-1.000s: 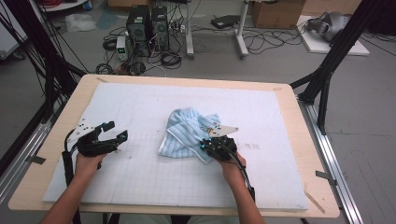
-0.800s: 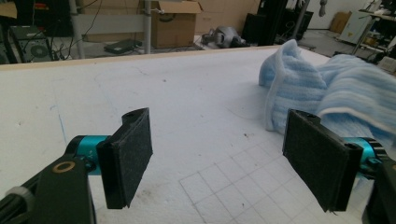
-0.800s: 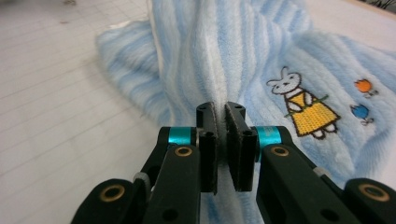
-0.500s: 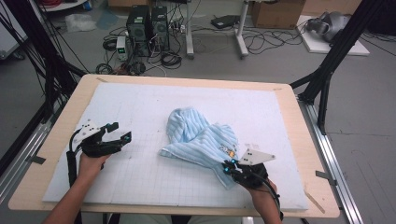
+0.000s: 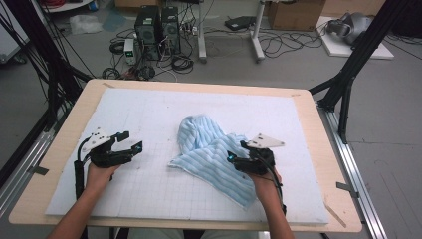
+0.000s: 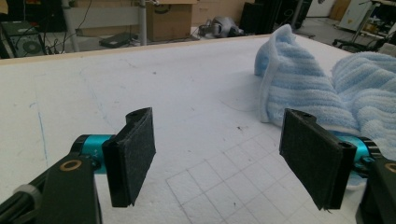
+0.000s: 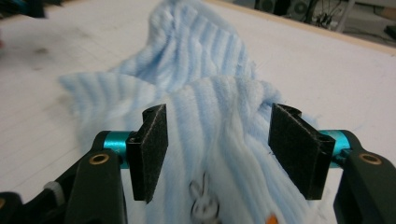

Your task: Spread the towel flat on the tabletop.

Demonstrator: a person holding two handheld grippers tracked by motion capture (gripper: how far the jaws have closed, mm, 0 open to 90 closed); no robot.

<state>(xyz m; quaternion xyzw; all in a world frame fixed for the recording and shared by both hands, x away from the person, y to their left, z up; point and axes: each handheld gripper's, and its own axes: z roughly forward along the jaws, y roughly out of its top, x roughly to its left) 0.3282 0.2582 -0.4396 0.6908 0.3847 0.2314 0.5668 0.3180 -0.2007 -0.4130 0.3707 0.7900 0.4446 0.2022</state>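
The high view looked forward and down from above the table's near edge. Each gripper view sat low and close behind its own jaws, looking out between them. All three shared the striped blue towel [image 5: 211, 152] on the white mat [image 5: 149, 114].

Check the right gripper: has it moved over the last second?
Yes. The right gripper went toward the table's near edge, dragging the blue towel out longer, then eased back; its jaws are open now.

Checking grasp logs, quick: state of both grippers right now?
Left gripper: open, holding nothing, over the white mat beside the blue towel.
Right gripper: open, jaws apart over the blue towel, not clamped on it.
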